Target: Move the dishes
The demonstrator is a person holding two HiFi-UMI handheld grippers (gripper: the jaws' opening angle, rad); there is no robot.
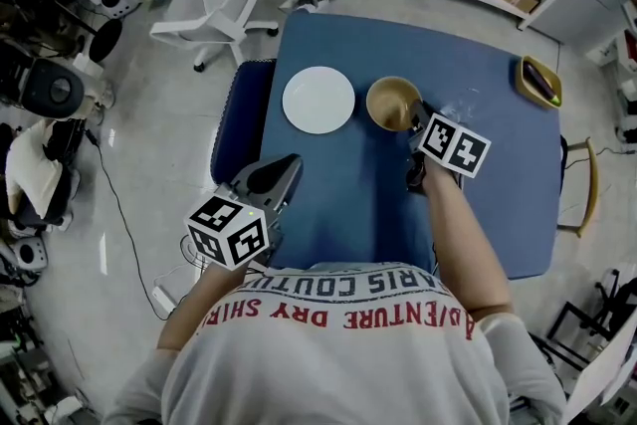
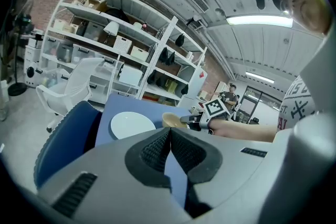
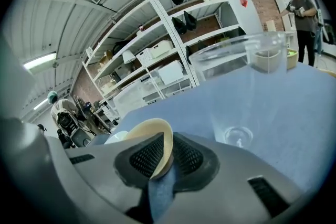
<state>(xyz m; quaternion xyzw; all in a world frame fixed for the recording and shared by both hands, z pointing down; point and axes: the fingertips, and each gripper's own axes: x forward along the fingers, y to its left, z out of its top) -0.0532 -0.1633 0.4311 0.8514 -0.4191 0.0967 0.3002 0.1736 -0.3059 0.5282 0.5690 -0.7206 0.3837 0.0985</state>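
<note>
Right tongs (image 3: 167,148) are clamped on the rim of the tan bowl (image 3: 146,128), while left tongs (image 2: 169,135) are closed on nothing, with the white plate (image 2: 131,124) ahead of them.

Right gripper (image 1: 416,122) is up against the tan bowl (image 1: 389,102), touching its near rim. White plate (image 1: 318,100) sits just beside the bowl on the blue table (image 1: 348,204). Left gripper (image 1: 287,169) hangs over the table's near-left edge.
</note>
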